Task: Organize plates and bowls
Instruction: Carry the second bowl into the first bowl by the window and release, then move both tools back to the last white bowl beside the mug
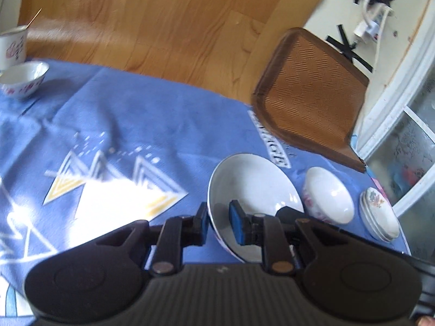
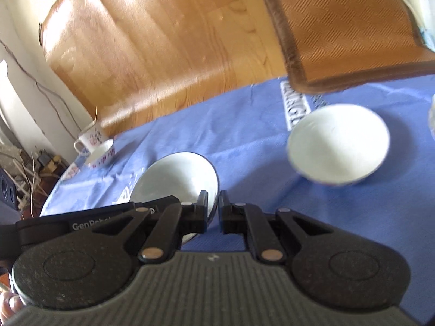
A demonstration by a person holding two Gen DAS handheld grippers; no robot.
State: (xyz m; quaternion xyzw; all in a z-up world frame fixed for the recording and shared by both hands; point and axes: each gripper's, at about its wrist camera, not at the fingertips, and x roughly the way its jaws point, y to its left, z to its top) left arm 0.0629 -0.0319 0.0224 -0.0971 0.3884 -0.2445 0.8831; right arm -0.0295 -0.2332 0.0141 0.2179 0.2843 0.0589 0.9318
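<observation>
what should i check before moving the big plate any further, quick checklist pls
1. Left gripper on the big plate: fingers straddle its near rim, one each side; ok.
2. Grip firmness: a gap shows beside the inner pad; cannot tell.
3. Right gripper on the same plate's opposite rim: fingers close together around the edge; ok.
4. Plate level: it looks tilted in the left wrist view; not ok.
5. Neighbours: white bowl and small patterned dishes sit close on the right; not ok for a sideways swing.
6. Far floral bowl and mug: well away; ok.
</observation>
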